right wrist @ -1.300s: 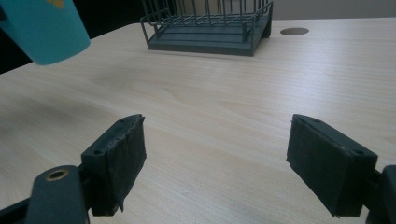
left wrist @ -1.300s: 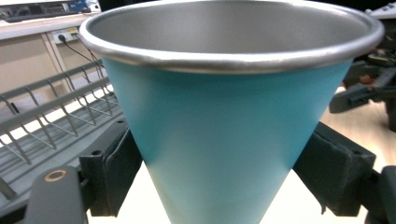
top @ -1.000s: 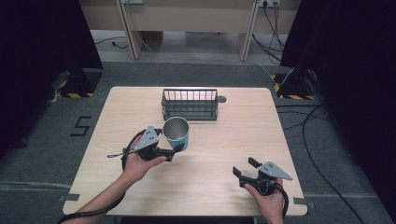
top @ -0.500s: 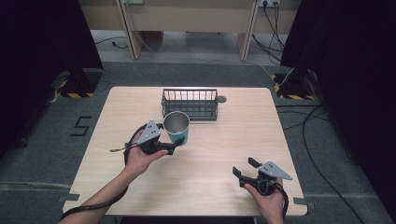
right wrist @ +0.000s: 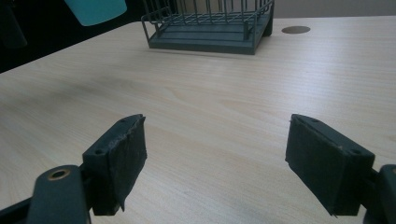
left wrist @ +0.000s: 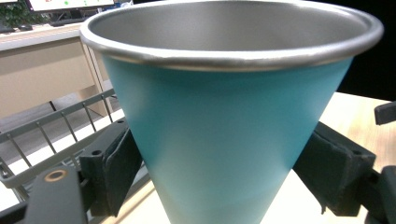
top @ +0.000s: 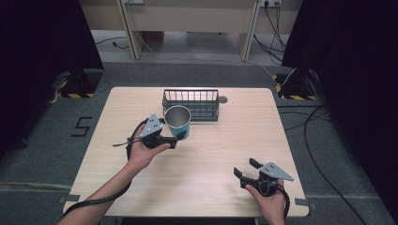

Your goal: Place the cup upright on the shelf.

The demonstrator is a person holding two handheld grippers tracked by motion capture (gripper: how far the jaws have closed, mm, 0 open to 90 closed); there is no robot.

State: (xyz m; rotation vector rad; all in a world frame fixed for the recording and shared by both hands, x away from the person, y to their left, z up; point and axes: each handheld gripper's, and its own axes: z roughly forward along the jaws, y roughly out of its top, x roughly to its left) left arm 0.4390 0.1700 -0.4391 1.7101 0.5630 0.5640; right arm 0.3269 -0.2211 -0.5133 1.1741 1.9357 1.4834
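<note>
A teal cup [top: 178, 123] with a steel rim and inside is held upright off the table, just in front of the left end of a dark wire basket [top: 191, 104]. My left gripper [top: 180, 136] is shut on the cup's lower part. In the left gripper view the cup [left wrist: 224, 140] stands between the two pads [left wrist: 119, 163], with the basket [left wrist: 46, 130] behind at left. My right gripper [top: 246, 169] is open and holds nothing near the table's front right. Its view shows bare wood between the pads [right wrist: 123, 149], the basket [right wrist: 210, 23] beyond, and the cup's bottom [right wrist: 95, 10] top left.
The light wooden table [top: 211, 154] has a round cable hole [top: 222, 99] to the right of the basket. Dark curtains flank both sides, and cables lie on the floor at the right. Desks stand behind the table.
My left gripper has carried the cup away from the person toward the basket and a little higher. The right gripper has stayed still and open.
</note>
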